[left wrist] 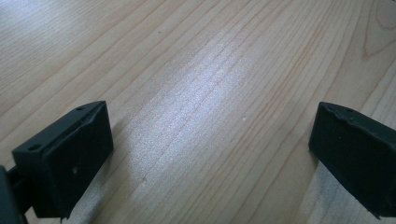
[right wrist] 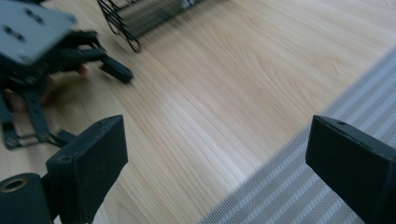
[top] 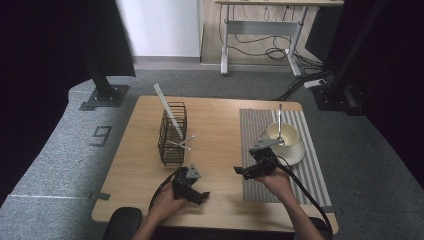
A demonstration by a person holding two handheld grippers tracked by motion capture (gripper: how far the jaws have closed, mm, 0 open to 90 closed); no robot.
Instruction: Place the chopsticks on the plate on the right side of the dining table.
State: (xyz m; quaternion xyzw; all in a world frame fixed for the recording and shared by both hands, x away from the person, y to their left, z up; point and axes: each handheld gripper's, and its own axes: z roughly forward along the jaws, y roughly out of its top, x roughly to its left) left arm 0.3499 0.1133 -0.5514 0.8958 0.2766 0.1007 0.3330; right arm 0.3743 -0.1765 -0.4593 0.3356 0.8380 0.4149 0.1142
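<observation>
Wooden counter [top: 215, 120] | my left gripper [top: 199, 194] and right gripper [top: 240, 171]: fingers released, holding nothing | spoon [top: 279, 122] stands in cup [top: 283, 134] on saucer, up and right of right gripper, handle pointing away | I judge right hand nearer; wire basket [top: 172, 134] lies left.

Black wire basket [top: 172, 135], grey striped mat [top: 315, 165], cream cup [top: 283, 134], pale wooden table [top: 220, 120].
</observation>
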